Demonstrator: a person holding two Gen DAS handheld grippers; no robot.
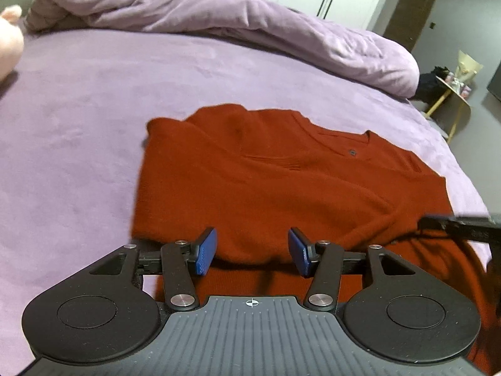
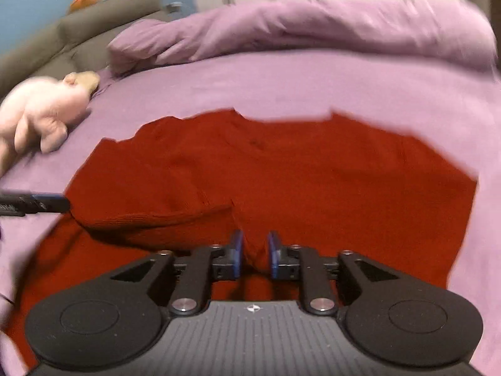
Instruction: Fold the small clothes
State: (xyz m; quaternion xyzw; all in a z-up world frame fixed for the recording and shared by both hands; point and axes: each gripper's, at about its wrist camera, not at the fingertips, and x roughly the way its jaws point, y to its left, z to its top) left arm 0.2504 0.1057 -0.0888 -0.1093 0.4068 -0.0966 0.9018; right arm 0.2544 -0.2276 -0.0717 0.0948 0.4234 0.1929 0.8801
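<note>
Red sweater lies on the bed, straight ahead of both tools. Right tool pinches a fabric ridge, probably to drag a fold over. Left tool hovers spread wide, gripping nothing.

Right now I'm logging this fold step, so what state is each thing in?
red sweater: lying on the bed, partly folded, near hem lifted
left gripper: open, holding nothing, over the hem
right gripper: shut on a pinch of sweater fabric
purple duvet: bunched along the far side
pink plush toy: lying on the sheet
</note>
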